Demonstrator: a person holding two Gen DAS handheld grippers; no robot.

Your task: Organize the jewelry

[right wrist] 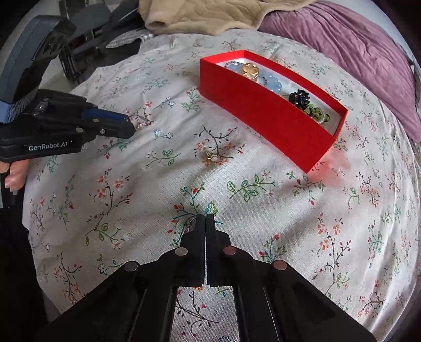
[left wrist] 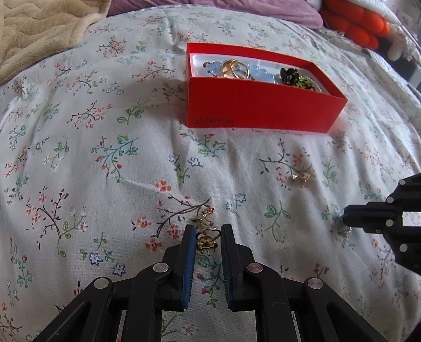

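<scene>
My left gripper (left wrist: 208, 238) is released, its fingers either side of a gold ring (left wrist: 206, 240) on the bed (left wrist: 79, 157). My right gripper (right wrist: 205, 219) is clenched on a small ring (right wrist: 190, 226). The red box (left wrist: 257, 105) beyond holds more jewelry.

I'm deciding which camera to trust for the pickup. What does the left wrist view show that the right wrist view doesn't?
Only the left wrist view shows the gold ring between the open left claw fingers, plus orange cushions. Only the right wrist view shows the right claw closed at a thin piece, which is hard to identify. Both show the red box and floral sheet.
</scene>
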